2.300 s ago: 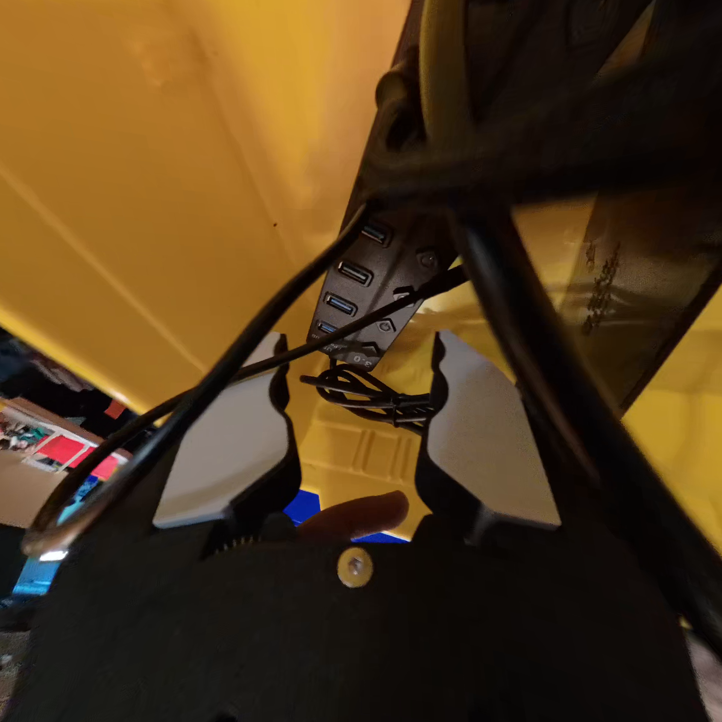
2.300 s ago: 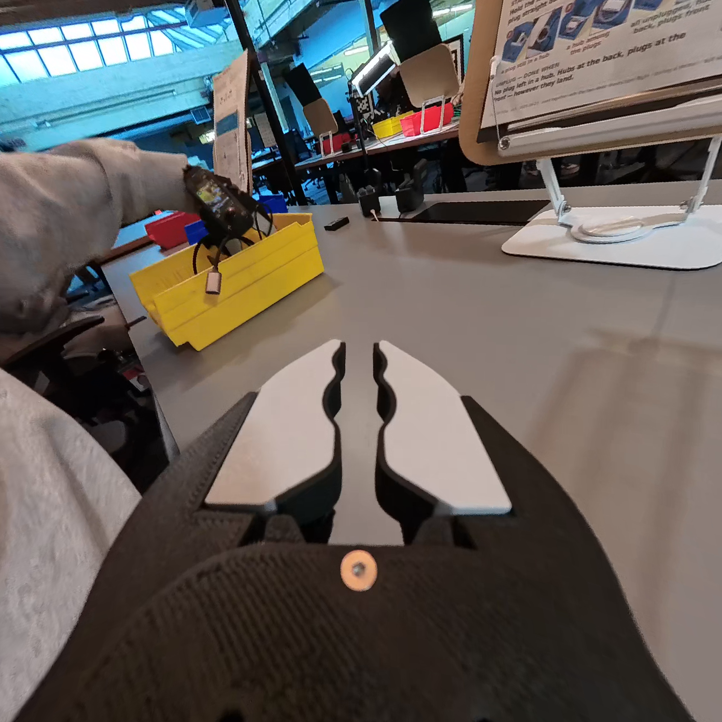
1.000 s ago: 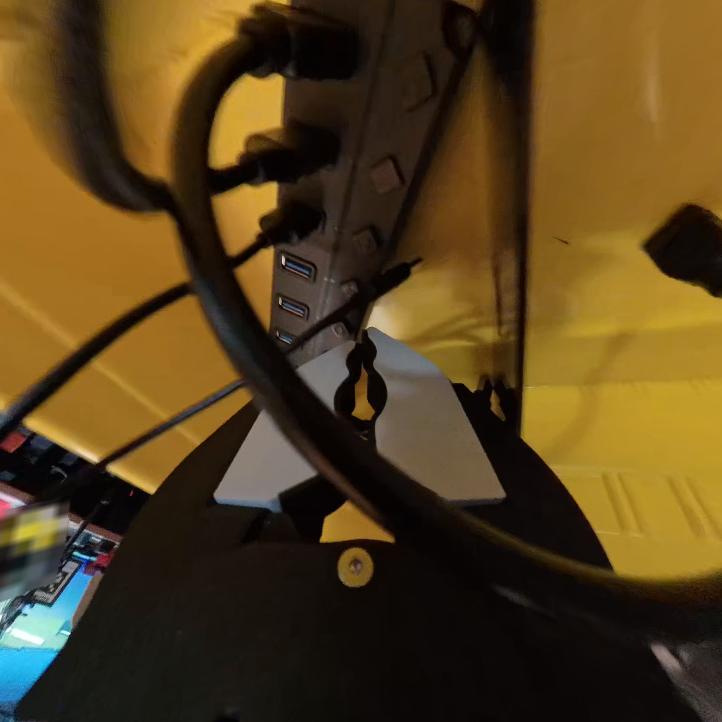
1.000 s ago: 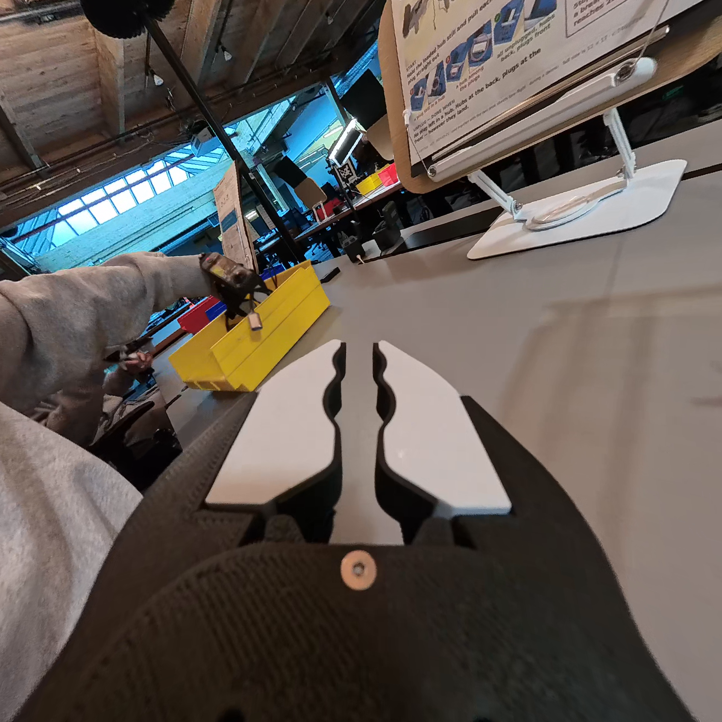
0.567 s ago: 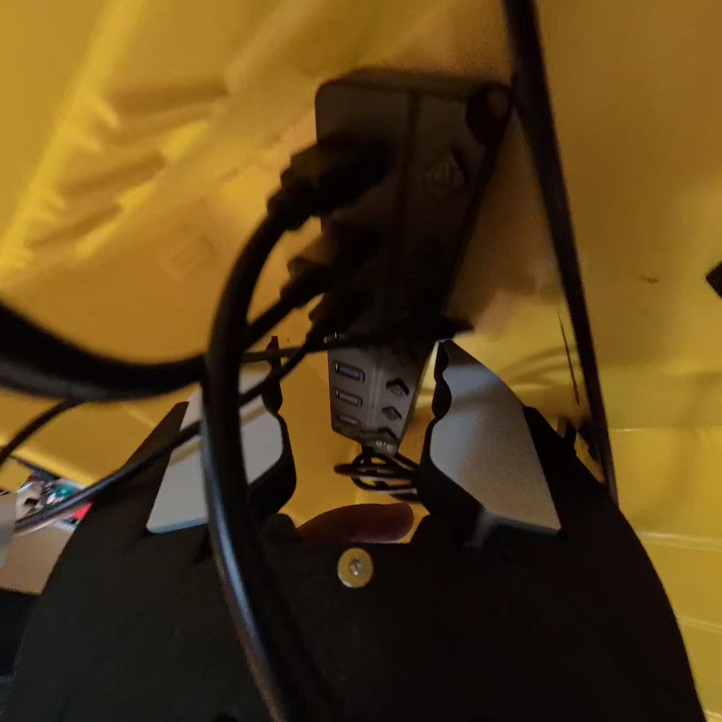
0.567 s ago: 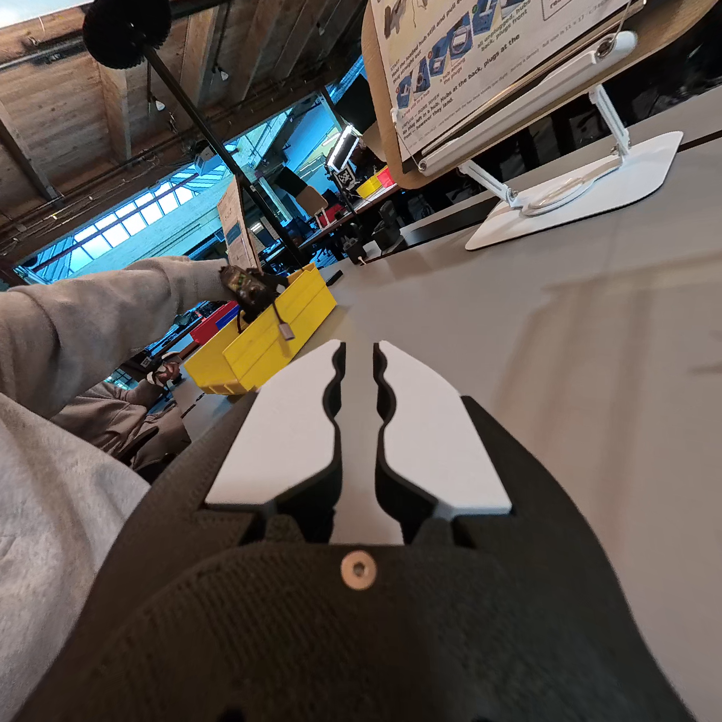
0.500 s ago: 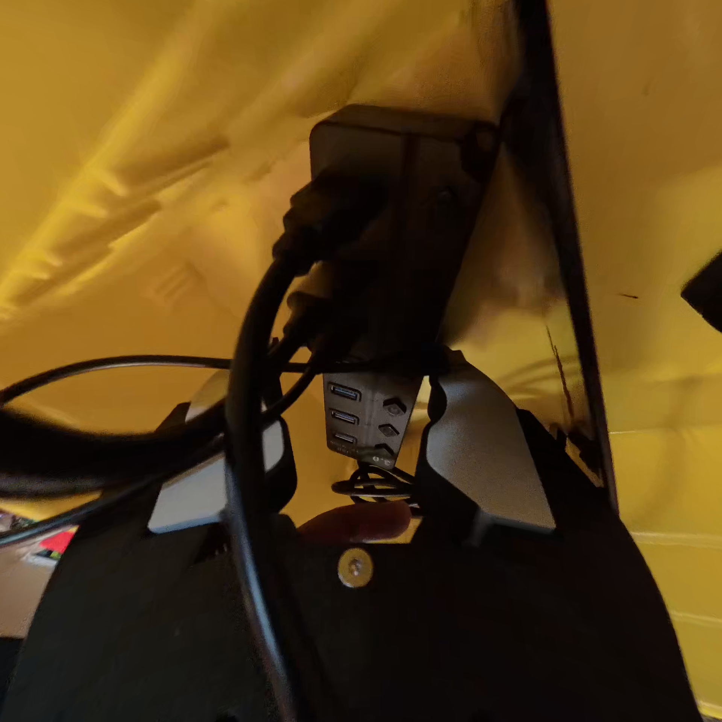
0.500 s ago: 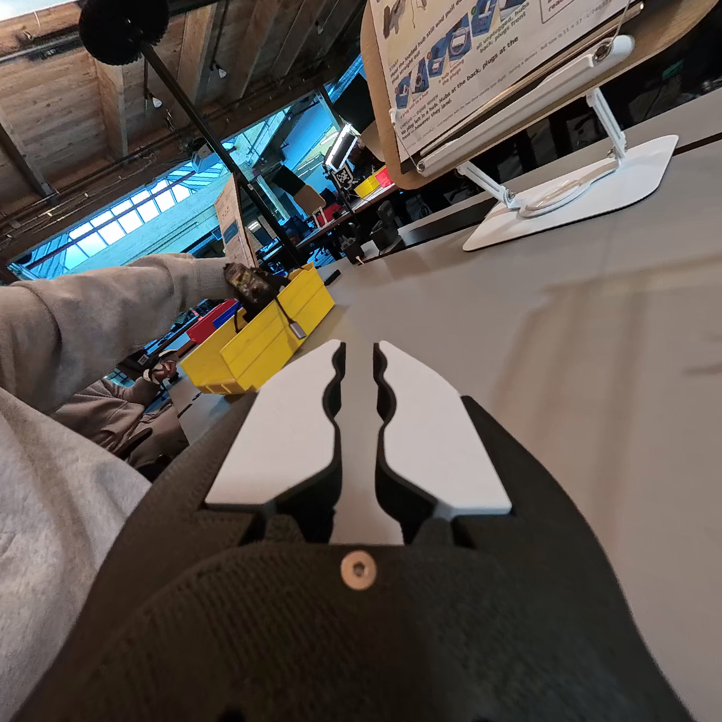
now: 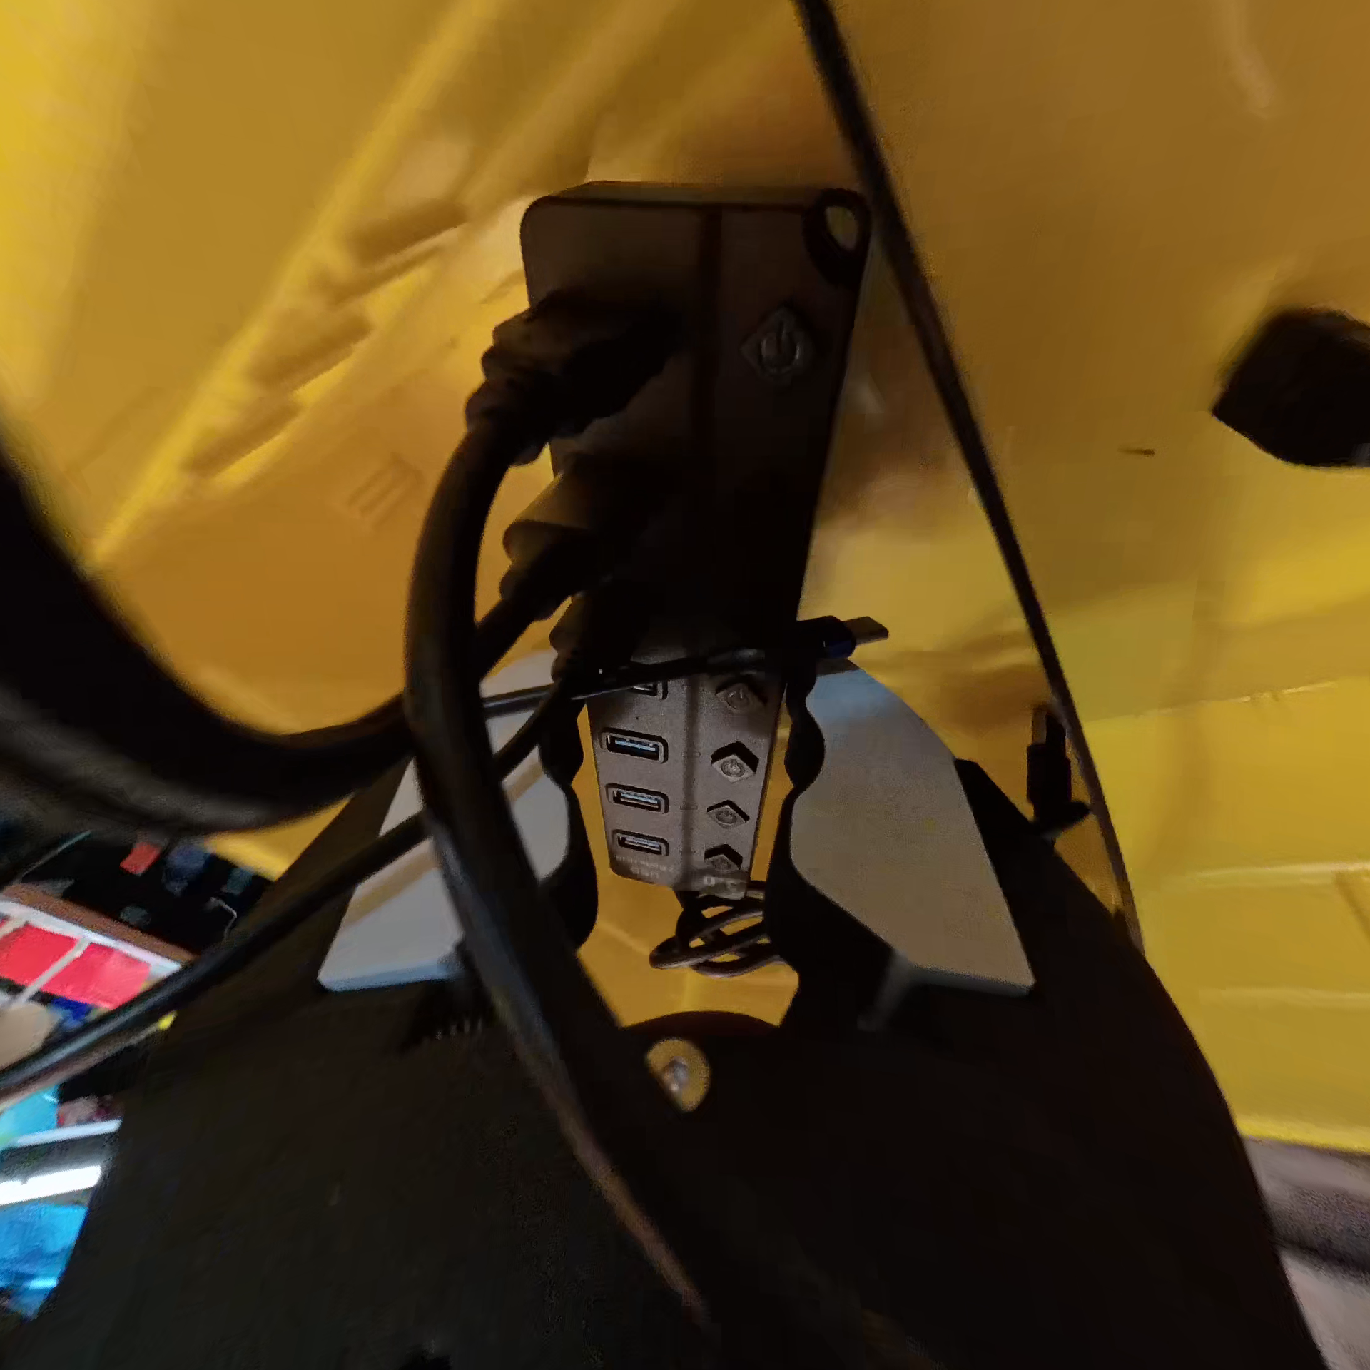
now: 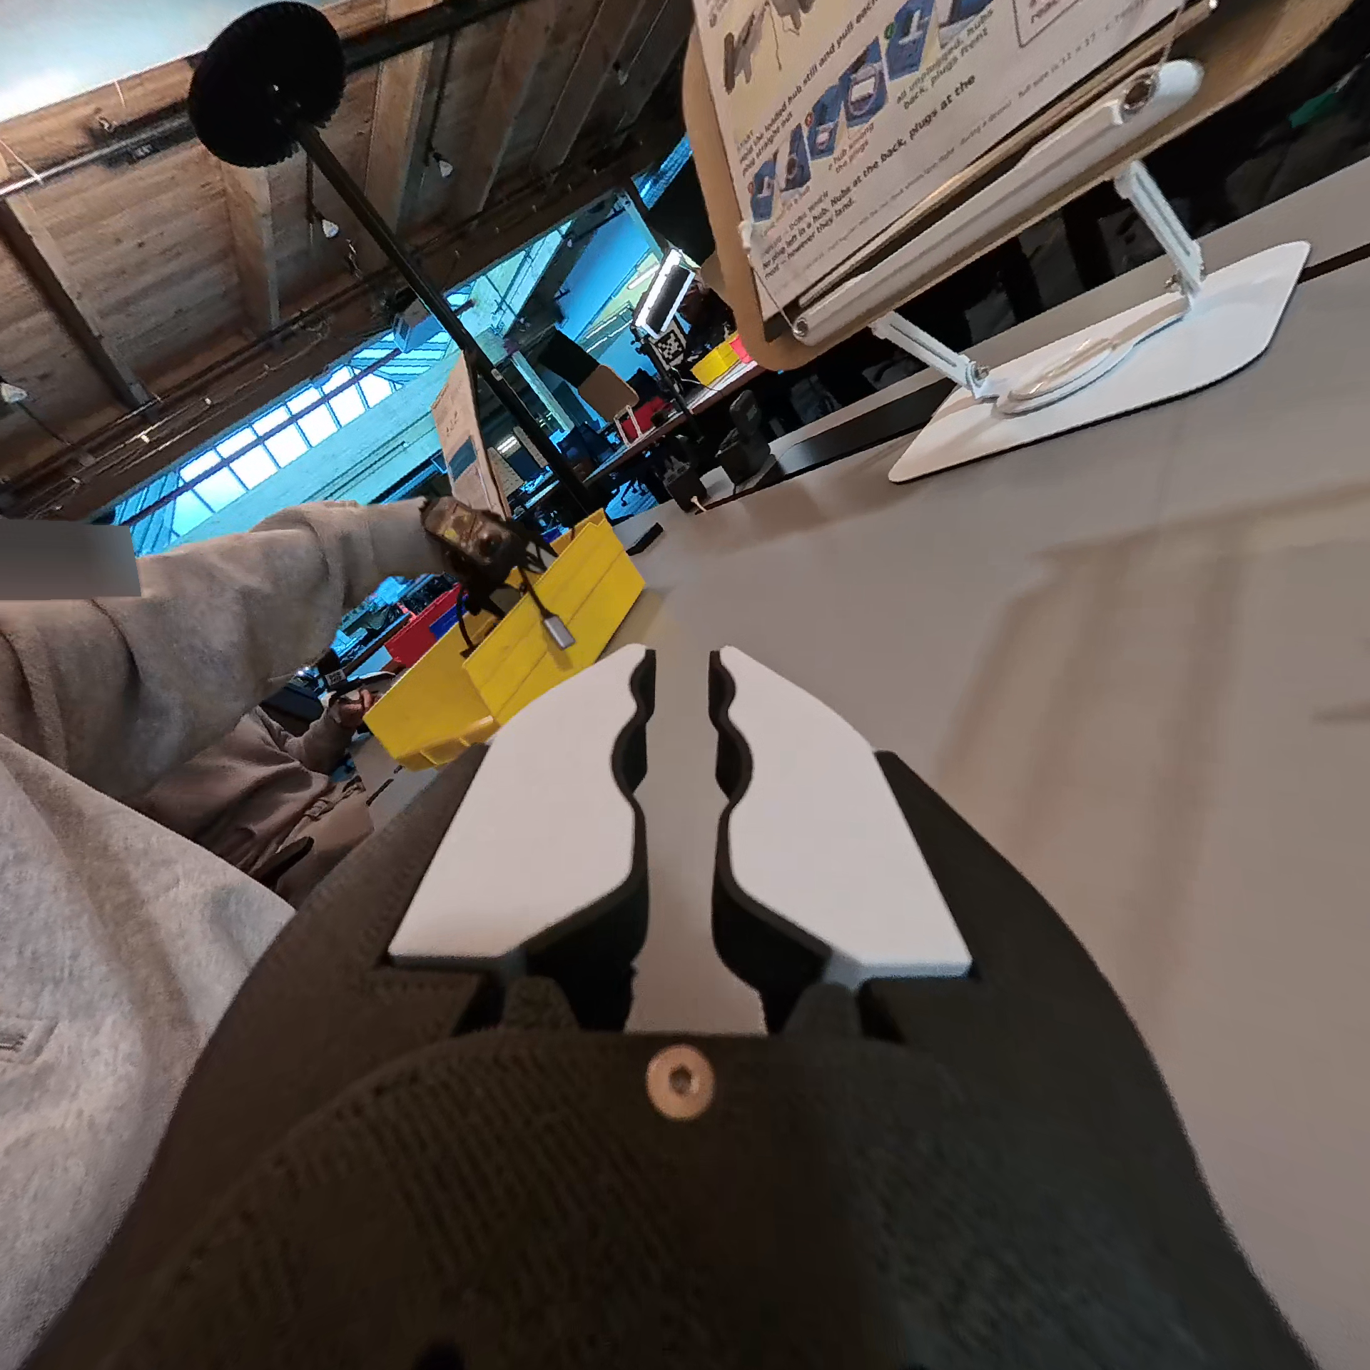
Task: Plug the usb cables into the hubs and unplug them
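Inside yellow bin (image 9: pixel 1223 815), left claw (image 9: pixel 686 749) clamps hub (image 9: pixel 689 519); right claw (image 10: pixel 680 671) slightly apart.

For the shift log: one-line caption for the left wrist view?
Left gripper closed on USB hub with cables plugged in, over yellow bin.

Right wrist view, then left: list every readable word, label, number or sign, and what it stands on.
I don't copy out writing; here is what bears it.
Instruction sheet on the white stand: printed lines and pictures, legible.
Black-and-white marker behind: pattern only.
Cardboard sign: too small.
USB hub, left wrist view: tiny print at its lower end, blurred.
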